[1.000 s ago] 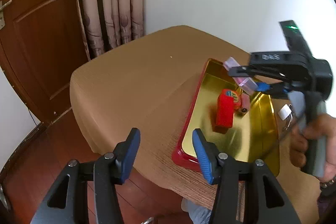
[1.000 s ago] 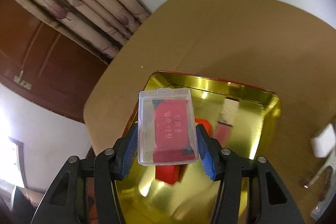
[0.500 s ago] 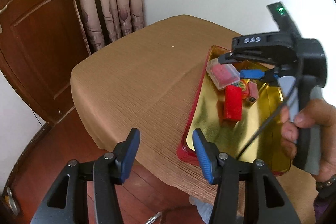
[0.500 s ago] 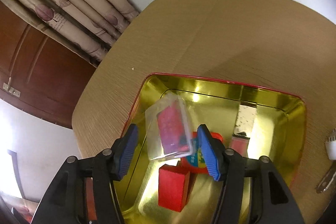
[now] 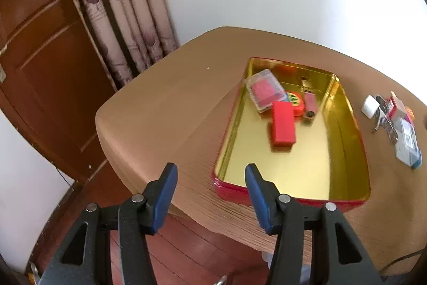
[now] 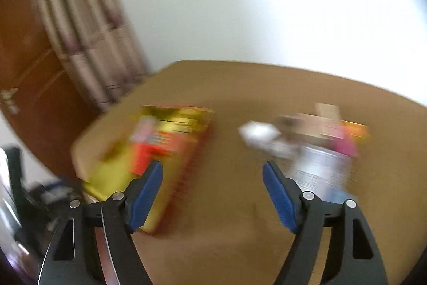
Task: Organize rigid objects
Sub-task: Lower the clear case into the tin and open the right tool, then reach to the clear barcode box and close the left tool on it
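Note:
A gold tin tray (image 5: 344,164) with a red rim sits on the brown table. In it lie a clear plastic case with a red card (image 5: 264,92), a red box (image 5: 283,124), a round colourful piece (image 5: 295,99) and a small pink stick (image 5: 309,106). My left gripper (image 5: 210,178) is open and empty, held off the table's near edge. My right gripper (image 6: 212,179) is open and empty above the table, between the blurred tray (image 6: 112,170) and a blurred pile of small items (image 6: 317,148).
To the right of the tray lie a white block (image 5: 369,106), metal keys (image 5: 383,116) and small boxes (image 5: 407,140). A curtain (image 5: 125,18) and a wooden door (image 5: 45,66) stand behind the table's left side.
My right gripper opened and let go of the clear case, which now lies in the tray. It then pulled back and swung right. My left gripper stayed open.

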`<state>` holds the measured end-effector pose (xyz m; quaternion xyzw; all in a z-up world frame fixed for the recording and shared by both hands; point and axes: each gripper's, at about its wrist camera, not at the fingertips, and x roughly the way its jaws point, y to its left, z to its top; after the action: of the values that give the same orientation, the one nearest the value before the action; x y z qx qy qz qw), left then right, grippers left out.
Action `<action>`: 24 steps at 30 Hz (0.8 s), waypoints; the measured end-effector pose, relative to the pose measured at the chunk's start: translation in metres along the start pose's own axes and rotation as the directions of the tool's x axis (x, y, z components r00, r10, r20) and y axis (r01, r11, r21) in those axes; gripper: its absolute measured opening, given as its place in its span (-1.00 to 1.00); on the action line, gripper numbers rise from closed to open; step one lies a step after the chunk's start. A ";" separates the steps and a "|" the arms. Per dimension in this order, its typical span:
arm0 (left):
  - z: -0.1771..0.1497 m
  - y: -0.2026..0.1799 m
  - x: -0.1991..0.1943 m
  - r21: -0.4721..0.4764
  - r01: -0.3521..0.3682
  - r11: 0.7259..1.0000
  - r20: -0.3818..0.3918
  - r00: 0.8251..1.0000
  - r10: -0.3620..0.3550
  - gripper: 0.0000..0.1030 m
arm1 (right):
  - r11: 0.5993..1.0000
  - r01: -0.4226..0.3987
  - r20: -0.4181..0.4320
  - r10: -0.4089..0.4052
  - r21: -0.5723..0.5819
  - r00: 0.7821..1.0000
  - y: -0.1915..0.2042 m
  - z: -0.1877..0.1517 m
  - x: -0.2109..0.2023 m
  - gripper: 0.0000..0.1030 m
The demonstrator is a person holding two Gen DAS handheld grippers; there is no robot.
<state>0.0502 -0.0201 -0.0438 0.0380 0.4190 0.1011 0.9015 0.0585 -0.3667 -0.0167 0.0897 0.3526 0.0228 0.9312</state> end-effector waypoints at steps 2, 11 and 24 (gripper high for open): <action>-0.003 -0.011 -0.006 0.038 0.001 0.999 0.012 1.000 -0.002 0.05 | 0.986 0.167 -0.023 -0.167 0.007 0.986 -0.051 -0.021 -0.013 0.54; -0.008 -0.095 -0.034 0.217 0.310 0.926 -0.078 0.951 -0.300 0.05 | 0.927 0.370 -0.115 -0.362 0.057 0.925 -0.171 -0.082 -0.036 0.54; 0.056 -0.242 -0.019 0.285 0.601 0.747 -0.309 0.795 -0.522 0.05 | 0.961 0.218 -0.103 -0.203 0.171 0.974 -0.192 -0.089 -0.033 0.71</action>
<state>0.1175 -0.2600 -0.0310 0.0673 0.5143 -0.2535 0.8165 -0.0291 -0.5456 -0.0951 0.1347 0.3997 -0.1048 0.9006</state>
